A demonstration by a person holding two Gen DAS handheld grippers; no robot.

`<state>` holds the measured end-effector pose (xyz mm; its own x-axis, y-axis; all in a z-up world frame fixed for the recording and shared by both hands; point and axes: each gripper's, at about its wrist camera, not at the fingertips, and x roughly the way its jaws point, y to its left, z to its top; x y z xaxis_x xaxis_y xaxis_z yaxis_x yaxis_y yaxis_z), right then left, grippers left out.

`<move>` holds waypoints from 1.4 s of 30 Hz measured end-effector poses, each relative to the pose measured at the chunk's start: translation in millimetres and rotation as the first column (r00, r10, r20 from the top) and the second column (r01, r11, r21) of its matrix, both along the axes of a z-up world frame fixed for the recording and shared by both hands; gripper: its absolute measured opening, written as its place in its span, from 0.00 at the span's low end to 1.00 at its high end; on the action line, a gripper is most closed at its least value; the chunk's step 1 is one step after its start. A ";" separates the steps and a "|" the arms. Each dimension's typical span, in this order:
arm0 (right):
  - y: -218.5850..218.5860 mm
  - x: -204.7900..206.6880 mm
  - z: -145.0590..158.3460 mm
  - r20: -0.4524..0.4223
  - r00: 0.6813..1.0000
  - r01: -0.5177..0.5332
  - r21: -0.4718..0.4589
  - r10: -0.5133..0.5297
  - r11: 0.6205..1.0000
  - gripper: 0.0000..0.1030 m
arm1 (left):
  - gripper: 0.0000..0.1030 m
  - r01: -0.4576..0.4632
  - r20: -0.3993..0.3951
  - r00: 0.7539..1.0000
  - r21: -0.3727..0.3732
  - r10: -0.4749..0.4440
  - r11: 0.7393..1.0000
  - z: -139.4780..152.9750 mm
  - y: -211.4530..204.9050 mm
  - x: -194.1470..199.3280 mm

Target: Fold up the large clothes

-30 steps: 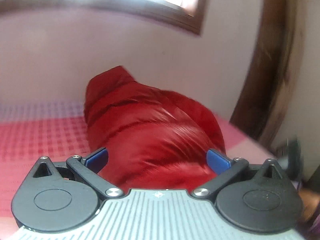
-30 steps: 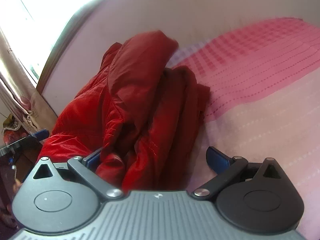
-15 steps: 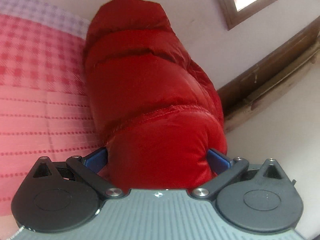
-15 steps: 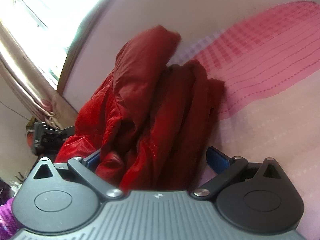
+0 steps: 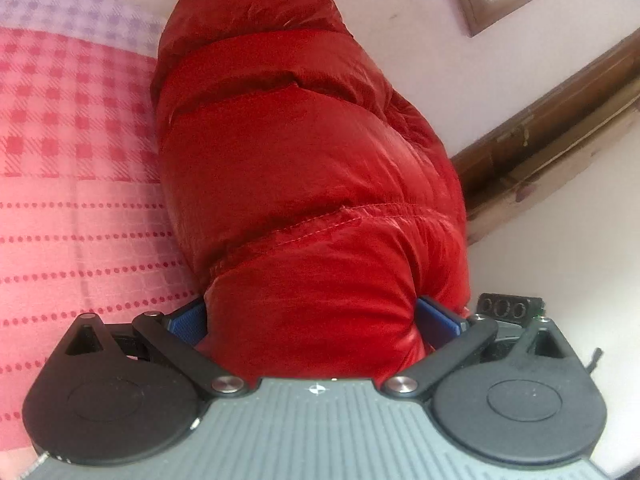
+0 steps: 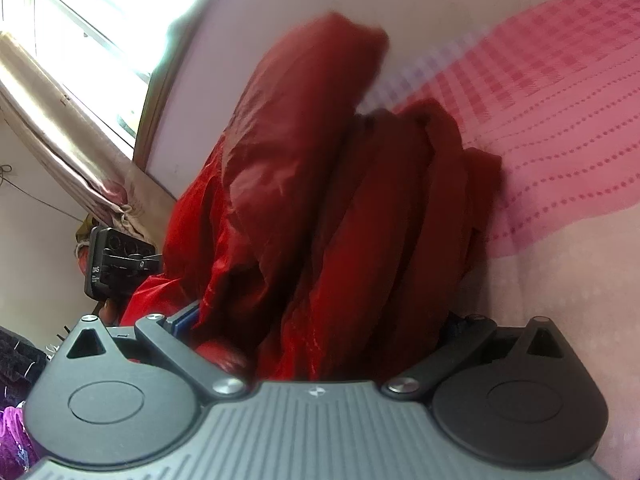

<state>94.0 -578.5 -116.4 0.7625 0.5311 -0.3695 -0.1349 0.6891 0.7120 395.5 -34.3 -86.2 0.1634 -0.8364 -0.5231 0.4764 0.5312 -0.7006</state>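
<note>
A red puffer jacket (image 5: pixel 304 168) is bunched into a thick folded bundle on a pink checked bedsheet (image 5: pixel 72 200). My left gripper (image 5: pixel 312 320) has its blue pads wide apart, pressed against both sides of the bundle's near end. In the right wrist view the jacket (image 6: pixel 320 200) shows as several upright folds. My right gripper (image 6: pixel 316 320) also straddles the folds, jaws wide, with the right pad hidden by cloth. The left gripper's body (image 6: pixel 116 268) shows at the left of the right wrist view.
A pale wall (image 5: pixel 420 20) stands right behind the jacket. A wooden window frame (image 5: pixel 540 140) is at the right, and a bright window with a curtain (image 6: pixel 72 92) is at the left of the right wrist view. Purple cloth (image 6: pixel 12 432) lies at the lower left.
The left gripper tilted down and closed in on the bundle's end, which now fills its jaws. The right gripper pushed further into the folds, covering its right pad.
</note>
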 end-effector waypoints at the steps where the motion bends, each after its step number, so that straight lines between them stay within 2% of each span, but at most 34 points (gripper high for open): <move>1: 0.5 0.8 0.4 0.001 1.000 -0.001 -0.001 0.001 1.000 1.00 | 1.00 -0.016 0.012 1.000 0.011 0.016 1.000 0.9 -2.9 -1.9; 6: 11.6 -5.4 0.5 0.037 0.999 0.027 -0.061 -0.024 0.998 1.00 | 1.00 -0.086 0.101 0.992 0.054 0.080 0.995 4.7 -10.0 -23.2; 10: 18.4 -11.1 5.3 0.060 0.997 0.052 -0.119 -0.045 0.992 1.00 | 1.00 -0.083 0.094 0.993 0.054 0.078 0.995 4.3 -13.1 -23.1; 19: 8.6 -4.4 -0.9 0.036 0.998 0.051 -0.034 -0.050 0.998 1.00 | 1.00 -0.055 0.038 0.998 -0.001 0.055 0.999 -6.8 -0.6 -13.1; 21: 9.6 -2.4 -1.0 0.041 0.998 0.050 -0.037 -0.049 0.998 1.00 | 1.00 -0.064 0.053 0.997 0.003 0.064 0.998 -5.6 -0.4 -17.9; 23: 14.0 -3.5 -0.1 0.058 0.997 0.057 -0.062 -0.053 0.996 0.99 | 0.97 -0.088 0.110 0.990 0.027 0.084 0.996 -0.7 -2.6 -29.4; 25: 27.9 -10.0 9.9 0.103 0.993 0.073 -0.170 -0.056 0.983 0.86 | 0.92 -0.118 0.178 0.978 0.060 0.105 0.991 6.4 -5.8 -42.8; 27: 41.3 -16.8 23.3 0.147 0.988 0.084 -0.270 -0.045 0.959 0.67 | 0.86 -0.151 0.213 0.968 0.073 0.132 0.986 11.8 -7.1 -54.2; 30: 53.6 -24.5 33.9 0.178 0.983 0.111 -0.335 -0.053 0.935 0.57 | 0.83 -0.192 0.269 0.950 0.090 0.161 0.977 18.5 -9.4 -71.4; 32: 59.4 -28.1 36.7 0.194 0.979 0.130 -0.352 -0.063 0.927 0.54 | 0.82 -0.214 0.298 0.938 0.100 0.176 0.972 24.0 -9.8 -80.1; 37: 66.6 -32.5 35.5 0.213 0.974 0.138 -0.320 -0.070 0.937 0.52 | 0.81 -0.262 0.369 0.907 0.122 0.201 0.957 39.3 -3.9 -100.5; 42: 79.8 -28.4 34.3 0.226 0.972 0.123 -0.295 -0.056 0.948 0.51 | 0.81 -0.315 0.400 0.885 0.137 0.239 0.939 51.5 15.3 -109.7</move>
<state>65.5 -498.7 -82.2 0.8800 0.3444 -0.3271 -0.1873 0.8845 0.4273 285.8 -19.0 -34.7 0.5877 -0.6172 -0.5232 0.4942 0.7858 -0.3718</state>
